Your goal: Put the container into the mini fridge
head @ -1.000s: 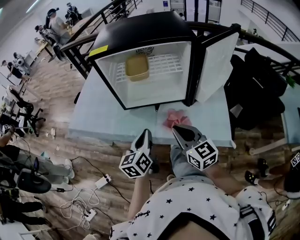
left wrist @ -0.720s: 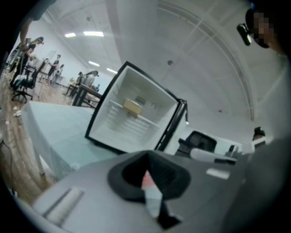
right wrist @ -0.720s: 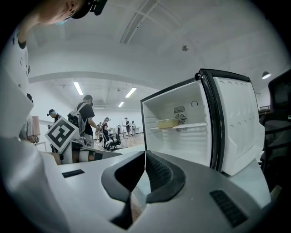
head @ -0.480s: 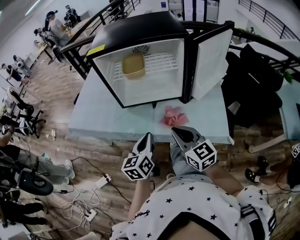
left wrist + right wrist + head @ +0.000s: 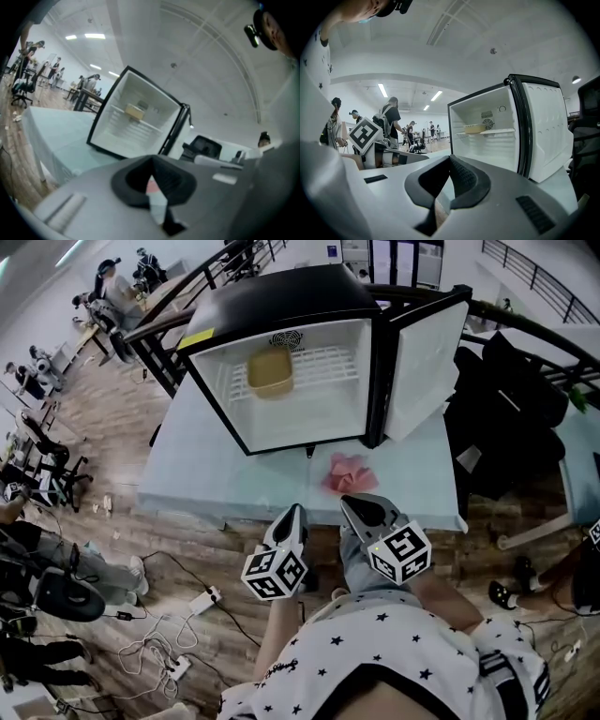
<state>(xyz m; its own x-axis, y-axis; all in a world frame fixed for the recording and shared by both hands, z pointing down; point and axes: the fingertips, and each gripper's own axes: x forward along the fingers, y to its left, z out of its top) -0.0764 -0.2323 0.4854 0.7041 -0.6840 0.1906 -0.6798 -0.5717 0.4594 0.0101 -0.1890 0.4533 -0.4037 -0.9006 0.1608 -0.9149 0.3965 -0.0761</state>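
Note:
The black mini fridge [image 5: 281,306] stands on the pale table [image 5: 206,474] with its door [image 5: 427,362] swung open to the right. A yellow container [image 5: 270,373] sits on the white wire shelf inside, at the left; it also shows in the left gripper view [image 5: 135,111] and the right gripper view [image 5: 473,128]. My left gripper [image 5: 293,512] and right gripper [image 5: 352,501] hover side by side before the table's front edge, close to the person's body. Both point toward the fridge, are shut and hold nothing.
A crumpled pink cloth [image 5: 345,472] lies on the table in front of the fridge. Black bags or chairs [image 5: 511,409] stand right of the table. Cables and a power strip [image 5: 202,601] lie on the wooden floor at the left. People work at desks [image 5: 103,296] far left.
Both grippers stay shut in about the same place. The head view has shifted slightly, so the fridge sits a little left of where it was.

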